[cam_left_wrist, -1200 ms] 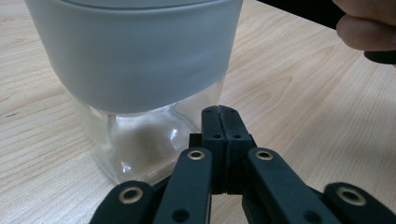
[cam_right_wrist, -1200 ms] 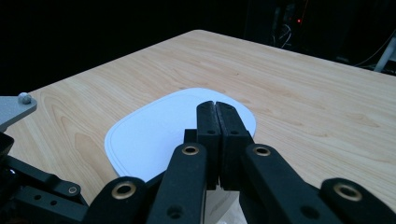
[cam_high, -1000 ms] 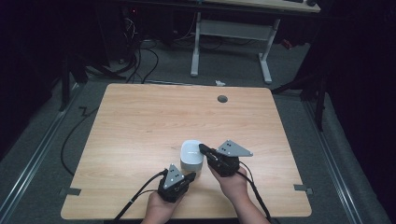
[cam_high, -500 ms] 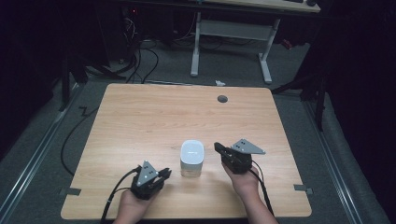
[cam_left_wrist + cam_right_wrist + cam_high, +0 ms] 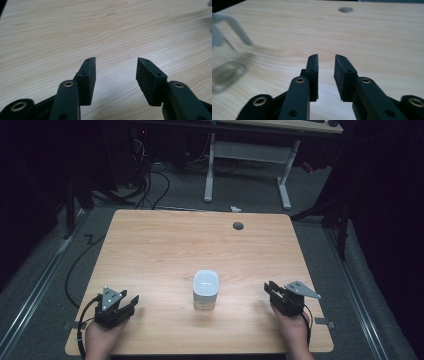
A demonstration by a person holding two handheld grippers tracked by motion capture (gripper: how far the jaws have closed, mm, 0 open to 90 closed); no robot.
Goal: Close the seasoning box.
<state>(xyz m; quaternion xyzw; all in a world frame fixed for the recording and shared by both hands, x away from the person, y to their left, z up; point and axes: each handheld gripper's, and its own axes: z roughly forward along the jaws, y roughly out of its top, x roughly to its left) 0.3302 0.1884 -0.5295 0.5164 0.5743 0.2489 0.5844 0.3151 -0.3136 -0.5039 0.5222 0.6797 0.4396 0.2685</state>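
A small clear jar with a white lid [image 5: 205, 290] stands upright near the middle front of the wooden table [image 5: 165, 245]. My left gripper [image 5: 131, 301] rests at the front left, well apart from the jar. In the left gripper view its jaws [image 5: 116, 60] stand wide open over bare wood. My right gripper [image 5: 270, 287] sits at the front right, about a hand's width from the jar. The right gripper view has the pair [image 5: 326, 56] open by a narrow gap, nothing between them, with the blurred jar [image 5: 224, 62] off to the left.
A round cable hole [image 5: 238, 226] lies near the table's far edge and appears again as a dark spot [image 5: 345, 9]. Behind the table stand a white desk frame [image 5: 245, 155] and loose cables on the floor [image 5: 150, 175]. A cable trails off the table's left side.
Both grippers have drawn away from the jar, the left one leftward and the right one rightward, toward the front corners. The jar stays in place.
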